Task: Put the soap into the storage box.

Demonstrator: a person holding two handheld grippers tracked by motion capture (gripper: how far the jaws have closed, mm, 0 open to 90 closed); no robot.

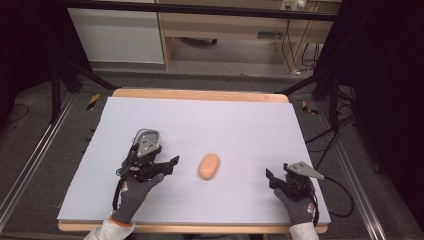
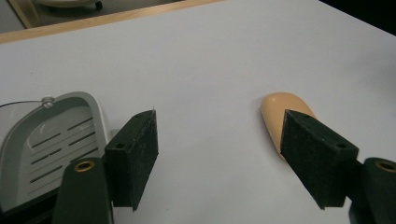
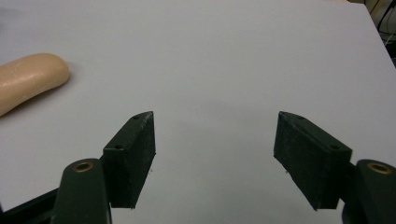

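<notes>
So the pale orange, smooth oval bread-roll-looking lump [image 1: 209, 166] is lying flat on the bench [image 1: 225, 125], which has a light lavender-grey sheet over a wooden top. Everything else I'll place off that lump.

The left hand-held gripper [image 1: 172, 164] sits just to the lump's left, close but not touching, jaws spread wide with nothing between them. In the left gripper view the lump [image 2: 280, 109] is partly tucked behind one black foam pad, with clear bench between the two pads. There's also a grey slotted plastic piece [image 2: 51, 140] at the edge of that view; can't tell what it is.

The right hand-held gripper [image 1: 270, 177] is well off to the lump's right, nearer the person, jaws also spread and holding nothing. In its own view the lump [image 3: 30, 79] lies off to the side, apart from the pads.

Both hands wear dark grey gloves.
</notes>
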